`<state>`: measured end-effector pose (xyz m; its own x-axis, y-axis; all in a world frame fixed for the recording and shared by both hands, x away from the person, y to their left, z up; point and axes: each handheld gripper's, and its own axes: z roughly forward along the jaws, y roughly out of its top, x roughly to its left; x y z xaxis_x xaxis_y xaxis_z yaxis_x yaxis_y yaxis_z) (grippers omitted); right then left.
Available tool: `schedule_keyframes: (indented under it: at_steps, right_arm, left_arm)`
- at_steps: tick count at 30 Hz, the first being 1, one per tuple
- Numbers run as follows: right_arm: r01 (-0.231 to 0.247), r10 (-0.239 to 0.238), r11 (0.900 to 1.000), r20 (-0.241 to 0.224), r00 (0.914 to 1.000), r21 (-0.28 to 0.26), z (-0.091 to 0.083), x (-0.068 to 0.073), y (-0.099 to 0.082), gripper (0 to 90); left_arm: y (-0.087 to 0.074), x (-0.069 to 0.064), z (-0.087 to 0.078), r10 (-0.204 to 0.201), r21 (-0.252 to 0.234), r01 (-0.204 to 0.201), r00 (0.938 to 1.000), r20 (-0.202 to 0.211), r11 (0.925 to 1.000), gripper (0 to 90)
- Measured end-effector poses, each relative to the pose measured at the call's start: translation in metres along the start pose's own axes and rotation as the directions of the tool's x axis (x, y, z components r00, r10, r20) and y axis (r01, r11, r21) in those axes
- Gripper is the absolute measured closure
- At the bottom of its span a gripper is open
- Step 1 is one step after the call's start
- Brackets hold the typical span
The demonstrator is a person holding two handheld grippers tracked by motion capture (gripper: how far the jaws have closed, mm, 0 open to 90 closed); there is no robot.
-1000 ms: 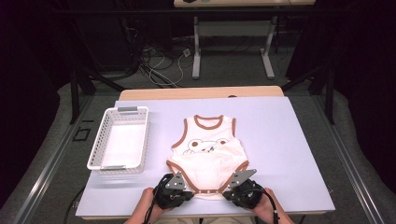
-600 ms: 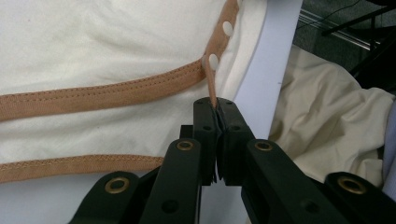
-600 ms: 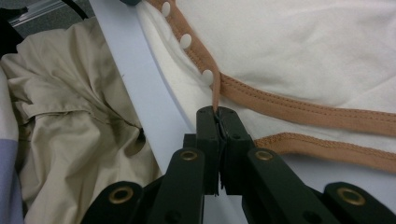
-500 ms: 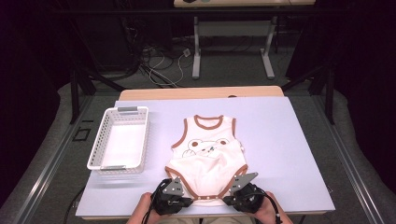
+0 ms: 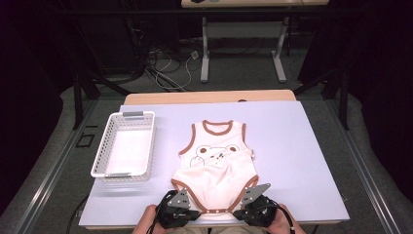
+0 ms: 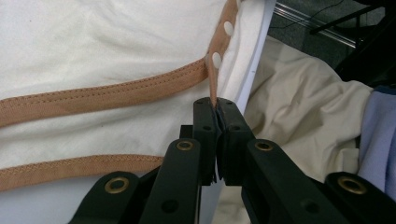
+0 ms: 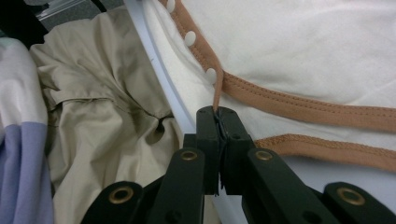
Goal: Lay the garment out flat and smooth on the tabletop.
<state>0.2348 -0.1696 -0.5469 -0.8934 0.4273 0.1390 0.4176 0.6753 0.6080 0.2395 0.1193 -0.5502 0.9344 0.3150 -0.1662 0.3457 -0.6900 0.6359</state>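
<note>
Item: cream baby bodysuit (image 5: 214, 163) with brown trim and a bear print, lying flat on the lilac bench (image 5: 302, 146). Its long axis runs away from the person — neck opening at the far end, snap-fastened crotch hem at the near edge, just ahead of both hands.

Left gripper (image 6: 217, 109): jaws closed tight on the brown snap band at the hem's left corner.

Right gripper (image 7: 218, 114): jaws likewise pinched on the band at the right corner. The two are about equally near, one per corner, with the hem stretched between them.

Judgement: a fold away from the person seems likely, carrying the hem toward the neck.

Also present: white slatted basket (image 5: 124, 146), left of the garment and well apart — empty.
</note>
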Motion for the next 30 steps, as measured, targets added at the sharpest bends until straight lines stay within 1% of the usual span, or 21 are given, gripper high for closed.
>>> schedule_keyframes:
  at_steps: [2,4,6,7,11,12,13,14,15,17,18,19,20,22,23,24,25,26,27,29,30]
  right_arm:
    - [0.008,-0.008,0.9998,-0.014,0.9999,0.016,-0.002,0.0,0.0,88.2]
    - [-0.001,0.001,1.0,-0.011,0.9999,-0.003,-0.001,0.002,-0.001,88.2]
    - [-0.004,0.004,1.0,-0.026,0.9997,0.0,-0.002,0.003,-0.002,88.2]
    - [-0.003,0.004,0.9999,-0.025,0.9997,0.012,-0.003,0.004,-0.002,88.1]
    - [0.0,0.001,0.9998,-0.031,0.9995,0.018,-0.001,0.005,-0.004,88.0]
    - [0.006,-0.005,0.9999,-0.032,0.9995,0.016,0.0,0.005,-0.004,87.4]
    - [-0.004,0.004,0.9999,-0.029,0.9996,0.015,0.0,0.006,-0.005,85.7]
    - [-0.01,0.011,0.9997,-0.034,0.9994,0.024,0.0,0.006,-0.004,82.0]
    - [-0.012,0.013,0.9998,-0.026,0.9996,0.015,0.0,0.005,-0.004,78.0]
    - [-0.021,0.021,0.9998,-0.03,0.9993,0.006,-0.001,0.003,-0.003,68.6]
    - [-0.011,0.011,0.9999,-0.03,0.9995,0.006,-0.002,0.001,-0.004,62.2]
    - [-0.026,0.025,0.9996,-0.024,0.9994,-0.008,-0.004,0.0,-0.004,57.0]
    - [-0.032,0.031,0.9993,-0.021,0.9993,-0.018,-0.006,-0.002,-0.004,52.9]
    - [-0.066,0.065,0.9964,-0.017,0.9977,-0.053,-0.012,-0.006,-0.004,47.2]
    - [-0.099,0.098,0.9918,-0.022,0.995,-0.08,-0.016,-0.009,-0.004,46.7]
    - [-0.116,0.114,0.9876,-0.024,0.9931,-0.105,-0.021,-0.013,-0.005,46.5]
    - [-0.156,0.158,0.9779,0.0,0.9875,-0.139,-0.025,-0.018,-0.006,46.5]
    - [-0.172,0.176,0.9718,0.014,0.9843,-0.162,-0.028,-0.022,-0.008,47.1]
    - [-0.196,0.206,0.9638,0.036,0.978,-0.181,-0.031,-0.026,-0.01,47.9]
    - [-0.228,0.253,0.9486,0.094,0.9629,-0.22,-0.035,-0.034,-0.013,50.8]
    - [-0.247,0.28,0.9411,0.125,0.9518,-0.232,-0.037,-0.038,-0.015,52.0]
  left_arm:
    - [-0.001,-0.001,-0.001,-0.003,0.004,0.003,1.0,0.007,1.0,87.1]
    - [-0.002,-0.002,-0.001,0.0,0.009,0.0,0.9999,0.012,1.0,87.0]
    - [-0.003,-0.003,-0.001,-0.001,0.011,0.001,0.9999,0.014,0.9999,87.0]
    - [-0.003,-0.003,-0.001,0.002,0.015,-0.002,0.9998,0.019,0.9999,87.0]
    - [-0.004,-0.005,-0.001,-0.001,0.013,0.001,0.9998,0.018,0.9999,86.9]
    - [-0.004,-0.004,-0.001,0.001,0.026,-0.002,0.9997,0.026,0.9997,86.7]
    - [-0.004,-0.005,0.0,0.0,0.025,0.0,0.9998,0.02,0.9997,86.5]
    - [-0.004,-0.004,0.0,-0.003,0.025,0.002,0.9997,0.024,0.9997,86.1]
    - [-0.004,-0.003,0.0,-0.007,0.019,0.007,0.9998,0.019,0.9998,85.2]
    - [-0.003,-0.002,-0.001,-0.01,0.024,0.01,0.9998,0.018,0.9997,80.1]
    - [-0.003,-0.002,-0.002,-0.012,0.023,0.011,0.9998,0.016,0.9997,76.2]
    - [-0.002,-0.001,-0.004,-0.014,0.02,0.014,0.9998,0.011,0.9997,69.2]
    - [-0.002,0.0,-0.005,-0.025,0.008,0.025,0.9997,-0.007,0.9997,60.1]
    - [-0.001,0.002,-0.009,-0.024,-0.015,0.024,0.9996,-0.011,0.9996,48.5]
    - [-0.001,0.003,-0.012,-0.03,-0.029,0.029,0.9994,-0.016,0.9992,44.0]
    - [-0.001,0.005,-0.015,-0.031,-0.028,0.03,0.9991,-0.031,0.9992,41.5]
    - [-0.001,0.007,-0.017,-0.03,-0.028,0.029,0.9985,-0.045,0.9992,39.5]
    - [-0.001,0.009,-0.019,-0.04,-0.031,0.038,0.9971,-0.065,0.9988,38.4]
    - [-0.002,0.011,-0.021,-0.052,-0.04,0.049,0.9955,-0.08,0.998,37.6]
    - [-0.004,0.016,-0.023,-0.074,-0.064,0.066,0.9889,-0.129,0.9957,36.2]
    - [-0.005,0.019,-0.025,-0.082,-0.068,0.072,0.9854,-0.15,0.9951,35.3]
